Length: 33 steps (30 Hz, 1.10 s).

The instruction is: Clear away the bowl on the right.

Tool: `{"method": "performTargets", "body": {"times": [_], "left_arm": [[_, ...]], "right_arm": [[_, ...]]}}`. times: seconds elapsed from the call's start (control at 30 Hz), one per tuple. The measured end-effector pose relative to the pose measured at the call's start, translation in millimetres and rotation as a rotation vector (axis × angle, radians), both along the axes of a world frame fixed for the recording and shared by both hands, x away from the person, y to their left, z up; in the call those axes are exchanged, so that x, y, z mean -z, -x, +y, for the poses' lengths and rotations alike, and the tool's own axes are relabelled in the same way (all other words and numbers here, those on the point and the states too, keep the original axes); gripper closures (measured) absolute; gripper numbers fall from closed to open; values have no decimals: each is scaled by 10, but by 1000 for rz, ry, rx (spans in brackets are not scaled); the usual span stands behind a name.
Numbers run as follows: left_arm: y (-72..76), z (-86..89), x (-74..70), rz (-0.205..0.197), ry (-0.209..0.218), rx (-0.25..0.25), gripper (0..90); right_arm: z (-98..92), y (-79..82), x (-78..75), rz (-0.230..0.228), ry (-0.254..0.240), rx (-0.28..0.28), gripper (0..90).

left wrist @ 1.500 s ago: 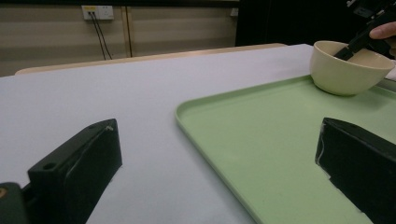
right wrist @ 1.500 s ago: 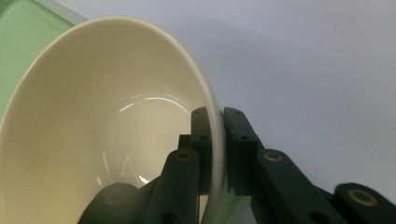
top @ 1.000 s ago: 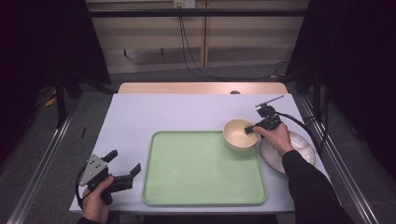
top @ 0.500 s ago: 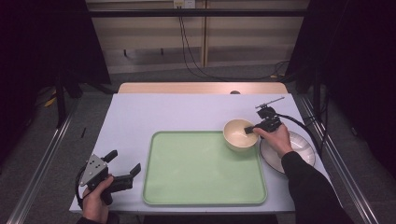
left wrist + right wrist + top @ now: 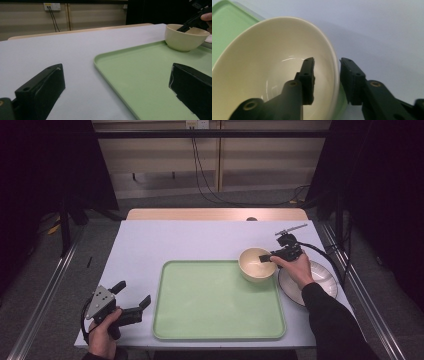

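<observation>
Cream bowl [image 5: 256, 264] sitting on far right corner of green tray [image 5: 215, 320], beside white plate [image 5: 320, 279] on tabletop [image 5: 175, 240]. Right hand-held gripper [image 5: 327, 75] straddling bowl's rim, one jaw inside, one outside, small gaps showing, not clenched yet. Left hand-held gripper [image 5: 131, 302] released, parked well apart at tray's near left, holding nothing.

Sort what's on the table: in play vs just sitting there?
In play:
- right gripper, jaws astride the rim, gap visible
- round cream bowl on the tray's far right corner
- flat light-green tray

Idle:
- left gripper, open, off the tray
- white plate under the right hand
</observation>
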<state>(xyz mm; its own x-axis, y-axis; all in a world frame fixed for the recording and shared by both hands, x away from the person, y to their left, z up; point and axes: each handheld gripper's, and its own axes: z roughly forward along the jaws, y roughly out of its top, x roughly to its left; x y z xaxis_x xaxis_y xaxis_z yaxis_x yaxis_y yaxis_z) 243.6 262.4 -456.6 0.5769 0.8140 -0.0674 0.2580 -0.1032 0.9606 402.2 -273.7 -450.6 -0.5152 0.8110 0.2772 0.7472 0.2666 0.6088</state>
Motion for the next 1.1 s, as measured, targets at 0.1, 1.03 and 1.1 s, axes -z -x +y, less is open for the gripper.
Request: {"method": "performTargets", "body": {"times": [0.1,1.03,1.1], "left_arm": [[0,-1,1,2,3,-1,4],[3,-1,-3,-1,0,-4,4],[8,-3,-3,-1,0,-14,4]], "right_arm": [[3,-3,0,-4,2,6,532],[-24,77,-99,-175,-55,77,42],[-35,102,-126,-190,-63,82,33]]}}
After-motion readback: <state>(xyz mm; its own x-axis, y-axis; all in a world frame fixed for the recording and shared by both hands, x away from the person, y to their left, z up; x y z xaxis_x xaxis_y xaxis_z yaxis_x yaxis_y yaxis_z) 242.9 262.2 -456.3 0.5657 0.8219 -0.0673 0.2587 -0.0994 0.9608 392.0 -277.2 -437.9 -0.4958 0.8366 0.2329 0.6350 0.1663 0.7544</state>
